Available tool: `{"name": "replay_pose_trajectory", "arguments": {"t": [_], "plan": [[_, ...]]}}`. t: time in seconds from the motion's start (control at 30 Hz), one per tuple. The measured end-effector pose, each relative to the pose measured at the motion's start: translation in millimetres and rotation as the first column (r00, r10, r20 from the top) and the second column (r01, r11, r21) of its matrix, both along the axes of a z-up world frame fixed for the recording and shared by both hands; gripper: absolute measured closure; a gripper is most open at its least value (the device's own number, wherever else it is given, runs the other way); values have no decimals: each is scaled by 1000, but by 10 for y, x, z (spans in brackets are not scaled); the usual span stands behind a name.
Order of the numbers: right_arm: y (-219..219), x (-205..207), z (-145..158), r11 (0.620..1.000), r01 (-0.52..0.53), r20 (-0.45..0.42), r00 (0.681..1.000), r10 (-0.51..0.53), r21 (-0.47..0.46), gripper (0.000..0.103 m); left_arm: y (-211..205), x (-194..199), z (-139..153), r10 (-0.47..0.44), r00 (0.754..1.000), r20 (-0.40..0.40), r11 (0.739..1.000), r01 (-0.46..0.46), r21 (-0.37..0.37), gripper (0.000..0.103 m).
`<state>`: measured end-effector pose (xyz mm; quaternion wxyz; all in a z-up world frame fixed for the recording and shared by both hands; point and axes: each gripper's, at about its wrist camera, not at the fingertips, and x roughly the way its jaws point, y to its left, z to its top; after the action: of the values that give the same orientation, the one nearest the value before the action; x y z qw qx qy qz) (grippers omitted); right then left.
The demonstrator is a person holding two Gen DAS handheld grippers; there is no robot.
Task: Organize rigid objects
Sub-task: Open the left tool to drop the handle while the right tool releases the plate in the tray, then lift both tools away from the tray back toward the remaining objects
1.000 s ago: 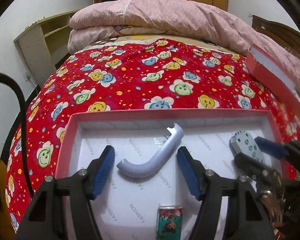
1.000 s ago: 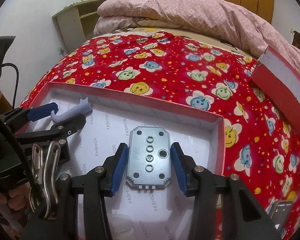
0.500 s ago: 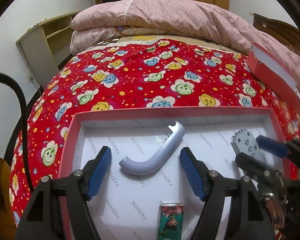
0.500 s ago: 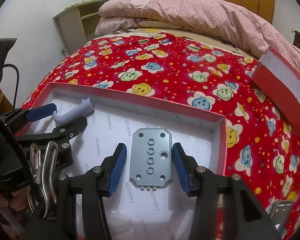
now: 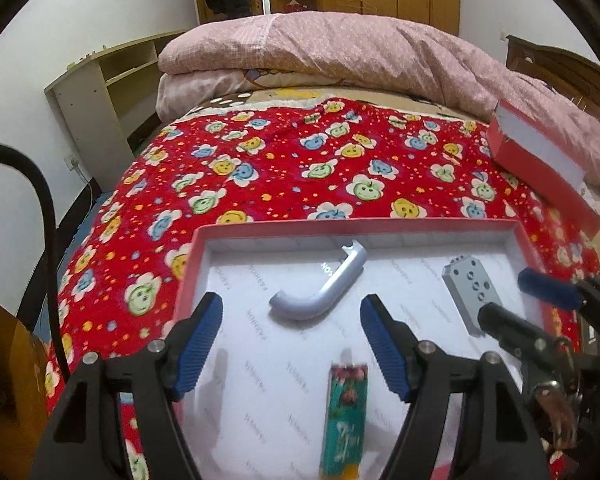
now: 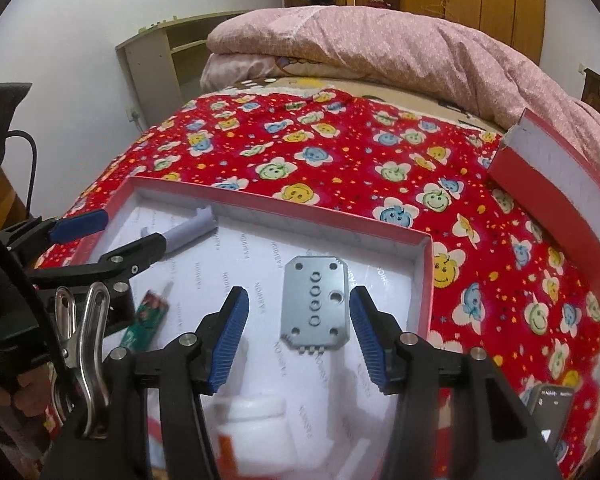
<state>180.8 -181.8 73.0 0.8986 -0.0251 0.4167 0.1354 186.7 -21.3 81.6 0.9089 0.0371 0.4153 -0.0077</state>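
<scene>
Since the earlier frames both grippers had been drawn back and up from the box (image 5: 380,224), so that the parts inside were seen farther from the blue pads. The grey plate (image 6: 315,305), clamped a second before, had been let go. It lay flat on the white lining near the right wall of the box, and the right gripper (image 6: 298,334) was seen with its jaws opening, the pads clear of the plate's edges on both sides. The left gripper (image 5: 292,346) was held wide open and empty. The curved grey handle (image 5: 320,288) was found just beyond its fingertips, lying on the lining toward the far wall, untouched. A small teal printed tube (image 5: 346,416) was seen lying flat between the left gripper's arms, nearer the camera. A white container (image 6: 256,436) was visible, blurred, at the near edge of the right wrist view. The box rested on a red bedspread (image 5: 284,168) printed with smiling flowers, and its lid (image 6: 556,208) was propped well apart on the right, against a pink quilt (image 6: 380,44).
</scene>
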Motion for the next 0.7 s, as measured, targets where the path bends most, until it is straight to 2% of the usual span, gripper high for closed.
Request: {"name": "replay_pose_trajectory", "arguments": {"t": [0.3,0.7], "plan": [[35,-367,165,1000,-20,30,999,20,16,49,145,-459,232,1,999,34,1000,-1,-8,28],[41,-892,226,999,-44,51,998,43,22,49,237,-1058,270,0,999,50,999,2,-47,28]]}}
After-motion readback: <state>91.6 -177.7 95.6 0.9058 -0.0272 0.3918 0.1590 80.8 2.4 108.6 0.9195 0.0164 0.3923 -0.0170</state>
